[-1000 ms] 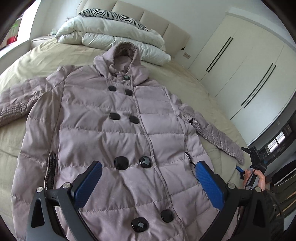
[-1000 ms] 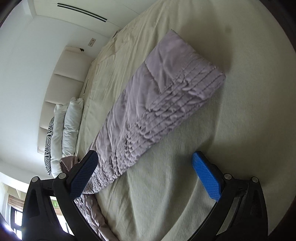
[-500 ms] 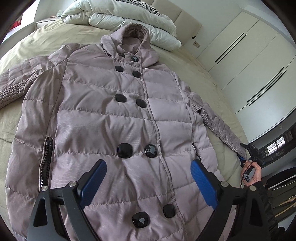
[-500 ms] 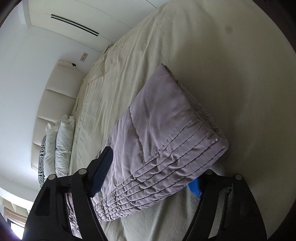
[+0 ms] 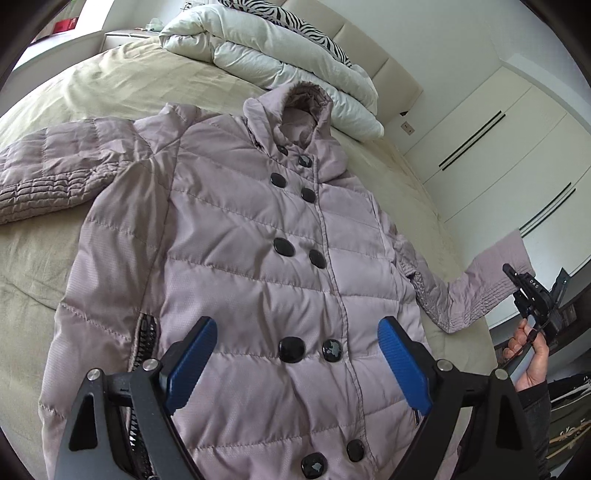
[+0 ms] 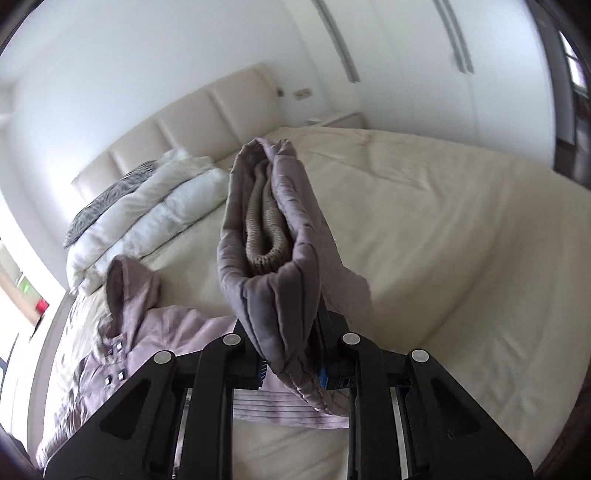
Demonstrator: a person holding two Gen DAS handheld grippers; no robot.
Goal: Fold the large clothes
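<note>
A mauve quilted hooded coat (image 5: 258,258) with black buttons lies face up, spread on the bed (image 5: 92,85). My left gripper (image 5: 295,354) is open and empty, hovering above the coat's lower front. My right gripper (image 6: 291,365) is shut on the cuff of the coat's right sleeve (image 6: 273,236) and holds it raised off the bed. That raised sleeve (image 5: 480,280) and the right gripper (image 5: 532,291) also show at the right edge of the left wrist view. The coat's other sleeve (image 5: 48,166) lies flat at far left.
A folded white duvet (image 5: 280,48) and a zebra-print pillow (image 5: 295,18) lie at the head of the bed by the padded headboard (image 6: 192,122). White wardrobe doors (image 5: 517,140) stand along the right side. The bed edge runs close to the right gripper.
My right gripper has closed on the sleeve cuff and lifted it off the bed. My left gripper has stayed open above the coat, shifting its view slightly.
</note>
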